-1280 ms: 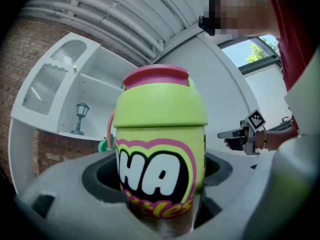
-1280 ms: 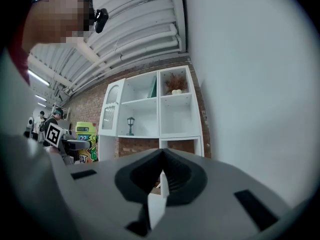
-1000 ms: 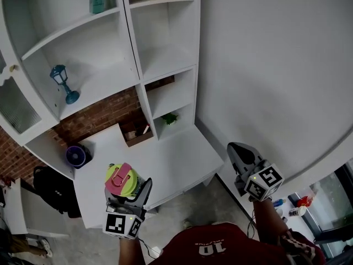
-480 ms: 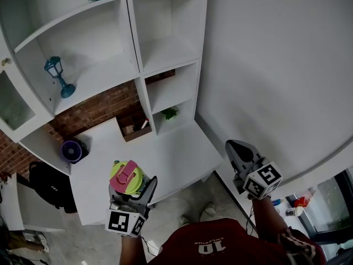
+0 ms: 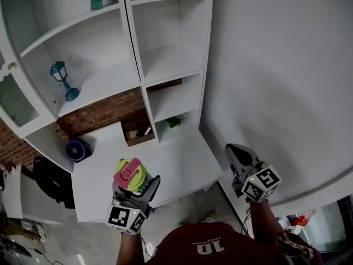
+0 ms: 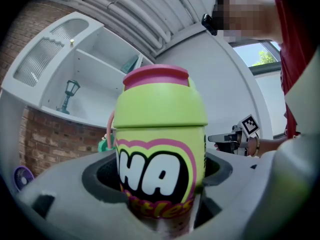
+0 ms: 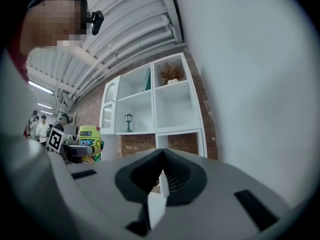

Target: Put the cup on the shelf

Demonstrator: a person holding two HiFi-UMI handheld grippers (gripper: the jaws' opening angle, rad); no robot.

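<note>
The squat lime-green plastic cup [image 5: 131, 176] has a pink lid with a pink loop on top. Its wall carries bold white letters outlined in black and pink, and these face the left gripper's camera. The left gripper [image 5: 135, 184] pinches the cup low on its body, one jaw on each side. The cup is held at the near left of the scene, over the near edge of the white desk top [image 5: 176, 159].

The cup stands upright, long axis vertical and lid uppermost, rising clear above the jaws. In the right gripper view a cartoon-printed side of it faces right.

Beyond the desk stands the tall white open-fronted shelf unit [image 5: 165, 59], well apart from the cup. On the wide left-hand shelf a small blue lantern [image 5: 62, 80] sits toward the left end, with bare white board showing to its right. The right-hand column has a broad bare board in its middle compartment. Lower down, a small green plant [image 5: 174, 121] sits in a narrower compartment. A red brick wall [image 5: 105, 115] shows under the left shelf, and a round purple fan [image 5: 75, 150] sits at the desk's far left corner. A plain white wall [image 5: 276, 65] closes the right side.

The right gripper [image 5: 236, 150] hangs near right, off the desk's right edge, its jaws pressed together on nothing.
</note>
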